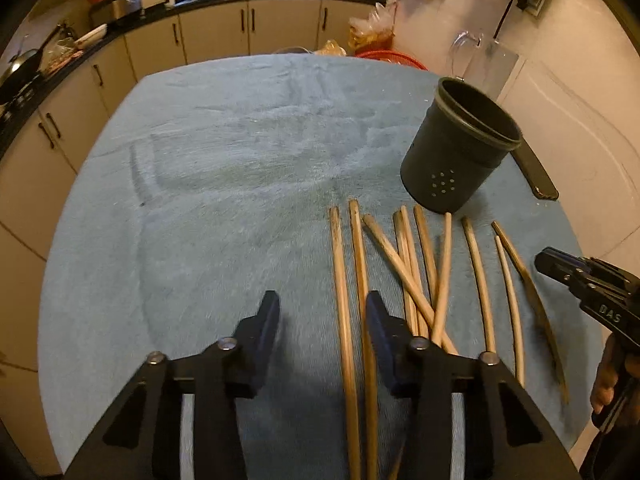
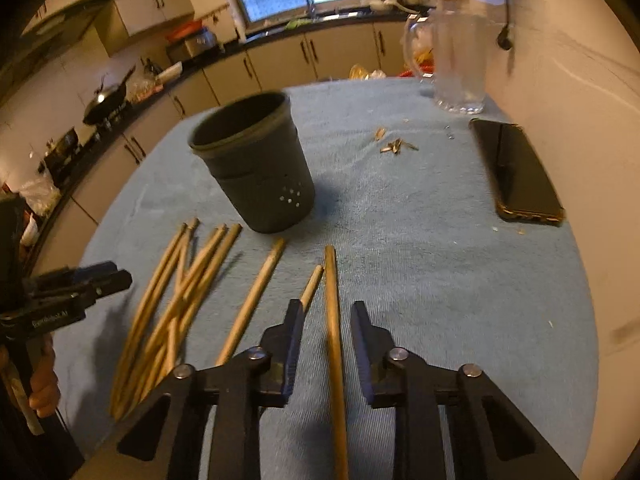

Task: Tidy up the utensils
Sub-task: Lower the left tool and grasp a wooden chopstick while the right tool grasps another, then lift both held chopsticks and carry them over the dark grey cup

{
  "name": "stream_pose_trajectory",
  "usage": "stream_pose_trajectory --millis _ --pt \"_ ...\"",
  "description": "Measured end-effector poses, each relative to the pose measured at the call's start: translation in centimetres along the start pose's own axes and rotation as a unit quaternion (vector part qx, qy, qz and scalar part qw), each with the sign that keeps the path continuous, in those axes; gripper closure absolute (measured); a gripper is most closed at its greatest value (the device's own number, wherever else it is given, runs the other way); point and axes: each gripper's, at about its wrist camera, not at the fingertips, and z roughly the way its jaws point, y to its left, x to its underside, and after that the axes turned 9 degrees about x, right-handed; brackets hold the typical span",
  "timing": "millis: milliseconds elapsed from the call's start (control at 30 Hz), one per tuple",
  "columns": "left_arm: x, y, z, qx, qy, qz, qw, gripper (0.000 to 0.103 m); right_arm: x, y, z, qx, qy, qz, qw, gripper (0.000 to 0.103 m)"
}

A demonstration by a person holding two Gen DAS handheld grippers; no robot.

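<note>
We are at the start of a pick: none of the wooden chopsticks (image 1: 404, 276) is in the dark holder cup (image 1: 460, 148) yet, as far as its visible mouth shows. They lie fanned on the blue towel (image 1: 224, 168), near side of the cup, some crossing each other.

Our right gripper (image 2: 325, 312) stands with its tongs wide, empty, straddling the rightmost chopstick (image 2: 333, 320), which lies apart from the rest. We judge the next move is to close on that stick, lift it, tip it upright and drop it into the cup, just far-left of it.

Our left gripper (image 1: 322, 308) is also wide and empty, with the leftmost stick (image 1: 343, 300) between its fingers.

To the far right lie a phone (image 2: 520, 168), a clear glass jug (image 2: 456, 60) and small scraps (image 2: 394, 145), all well clear. The crossed sticks in the middle may drag neighbours when lifted.
</note>
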Motion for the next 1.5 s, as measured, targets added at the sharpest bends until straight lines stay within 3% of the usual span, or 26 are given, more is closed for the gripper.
stream_pose_trajectory --millis 300,433,600,800,867,900,967,1167,1333,1500 --pt "-2.1 0.8 2.9 0.011 0.038 -0.007 0.9992 0.062 -1.6 0.2 2.7 0.015 0.026 -0.025 0.999 0.08" --pt "-2.6 0.7 3.8 -0.003 0.043 -0.01 0.999 0.064 -1.4 0.6 3.5 0.024 0.039 -0.038 0.998 0.08" --pt "-3.8 1.0 4.6 -0.022 0.047 -0.015 0.9986 0.075 -1.2 1.2 3.9 0.04 0.043 -0.057 0.997 0.08" --pt "-5.3 -0.1 5.9 -0.053 0.053 0.022 0.9969 0.075 -2.5 2.8 4.8 0.067 0.049 -0.094 0.992 0.082" --pt "-5.5 -0.3 6.0 -0.052 0.051 0.02 0.9972 0.082 -2.7 3.2 4.6 0.064 0.052 -0.088 0.993 0.095" --pt "-5.6 -0.3 5.9 -0.043 0.051 0.018 0.9976 0.095 -2.7 3.0 4.5 0.057 0.05 -0.078 0.994 0.095" --pt "-5.5 0.1 5.3 -0.032 0.05 -0.005 0.9982 0.096 -2.9 2.1 3.7 0.039 0.036 -0.048 0.997 0.095" --pt "-4.2 0.1 -1.8 0.007 -0.044 -0.03 0.9986 0.096 -2.7 0.1 -3.0 0.016 -0.051 0.005 0.999 0.095" --pt "-2.5 -0.7 -9.6 0.012 -0.118 -0.041 0.992 0.096 -2.0 -0.8 -8.8 -0.011 -0.122 0.035 0.992 0.095" --pt "-0.6 -1.6 -14.2 0.004 -0.163 -0.027 0.9863 0.096 -0.5 -0.6 -12.9 -0.002 -0.161 0.037 0.986 0.095"
